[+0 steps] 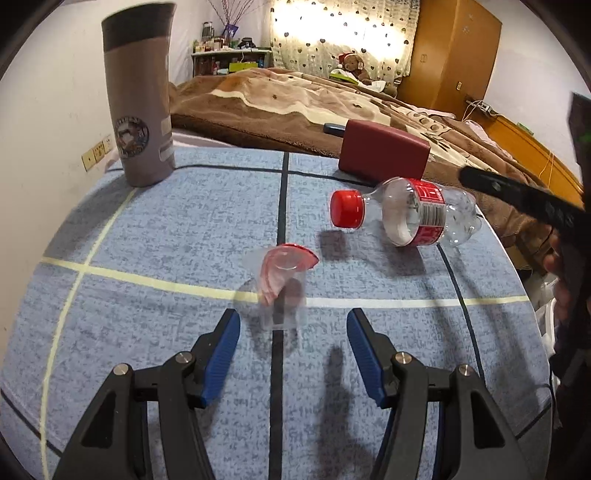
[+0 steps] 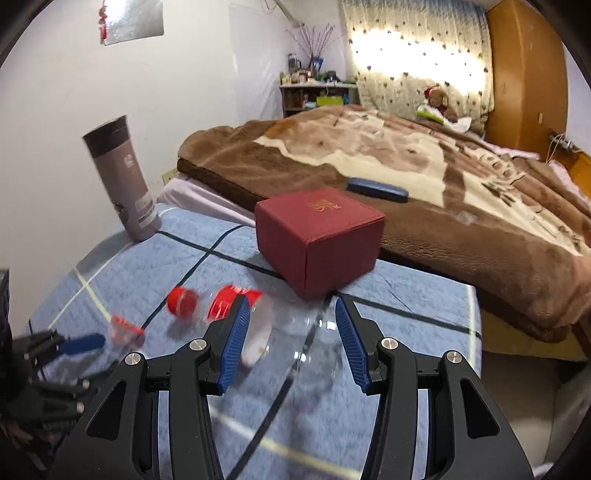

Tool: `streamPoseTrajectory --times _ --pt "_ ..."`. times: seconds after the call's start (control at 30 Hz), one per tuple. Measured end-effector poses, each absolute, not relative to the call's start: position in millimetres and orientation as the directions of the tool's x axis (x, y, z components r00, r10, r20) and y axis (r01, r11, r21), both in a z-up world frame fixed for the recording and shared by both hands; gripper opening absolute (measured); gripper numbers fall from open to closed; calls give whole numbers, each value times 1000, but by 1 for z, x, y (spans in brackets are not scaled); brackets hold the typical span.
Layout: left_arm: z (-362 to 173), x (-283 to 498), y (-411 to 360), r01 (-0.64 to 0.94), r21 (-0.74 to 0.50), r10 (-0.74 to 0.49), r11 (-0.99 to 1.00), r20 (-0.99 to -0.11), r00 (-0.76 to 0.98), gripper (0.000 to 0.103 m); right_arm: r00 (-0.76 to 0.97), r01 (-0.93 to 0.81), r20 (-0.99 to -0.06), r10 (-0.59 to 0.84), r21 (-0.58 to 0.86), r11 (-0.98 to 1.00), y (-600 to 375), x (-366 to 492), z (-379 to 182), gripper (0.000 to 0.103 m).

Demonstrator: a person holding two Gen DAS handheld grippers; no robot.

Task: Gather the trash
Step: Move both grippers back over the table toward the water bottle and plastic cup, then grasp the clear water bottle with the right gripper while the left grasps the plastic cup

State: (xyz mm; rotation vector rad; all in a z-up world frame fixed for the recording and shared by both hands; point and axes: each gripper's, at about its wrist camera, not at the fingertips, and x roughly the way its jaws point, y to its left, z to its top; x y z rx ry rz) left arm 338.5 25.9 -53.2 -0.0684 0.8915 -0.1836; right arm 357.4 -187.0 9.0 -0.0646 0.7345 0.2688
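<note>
The room is a bedroom w/ white walls, a heart-pattern curtain (image 1: 332, 33) at the window and an orange-brown wardrobe (image 2: 528, 74) in the far corner. The bed (image 2: 424, 177) takes most of the space, covered by a brown and cream blanket; a teddy bear (image 1: 352, 62) sits near its head, and a dark blue case (image 2: 376, 189) lies on the blanket. In front of the bed is the table w/ a blue cloth (image 1: 166, 229) crossed by dark and pale yellow lines.

On the cloth, by size: a grey tumbler (image 1: 138, 92) stands upright at the far left corner, well apart from the rest. A dark red box (image 2: 319, 240) sits at the far edge next to the bed, just behind the bottle. The clear plastic bottle (image 1: 413, 210), red cap and red label, lies on its side, cap to the left. The small clear cup (image 1: 279, 284) w/ a peeled red foil lid is near the cloth's middle, blurred, tilted.

Left gripper (image 1: 293, 332): jaws spread wide, cup just ahead of the tips, between their lines, no contact seen. Right gripper (image 2: 290, 325): jaws spread too, on both sides of the bottle body; picture is blurred, so touching or not I cannot tell.
</note>
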Motion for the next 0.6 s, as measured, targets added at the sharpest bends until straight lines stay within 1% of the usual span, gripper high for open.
streamPoseTrajectory --times 0.07,0.13,0.2,0.37,0.47,0.53,0.6 --pt "-55 339 27 127 -126 -178 984 -771 611 62 693 -269 -686 221 38 962 -186 366 5 50" --pt "-58 338 26 135 -127 -183 983 -776 603 62 647 -298 -722 246 57 953 -184 373 -1 51" --pt "-58 338 28 133 -139 -192 981 -775 602 62 613 -344 -736 286 76 936 -182 369 -4 60" --pt "-57 341 36 120 -160 -200 980 -774 601 62 522 -427 -782 342 107 898 -175 349 -4 61" --pt "-56 340 43 106 -180 -207 978 -769 605 62 486 -489 -802 347 80 869 -162 331 -2 61" --pt "-55 341 46 98 -182 -204 978 -767 608 62 468 -516 -825 316 35 856 -148 320 -5 61" --pt "-54 341 47 95 -168 -191 981 -765 615 62 478 -530 -826 299 1 848 -140 318 -5 61"
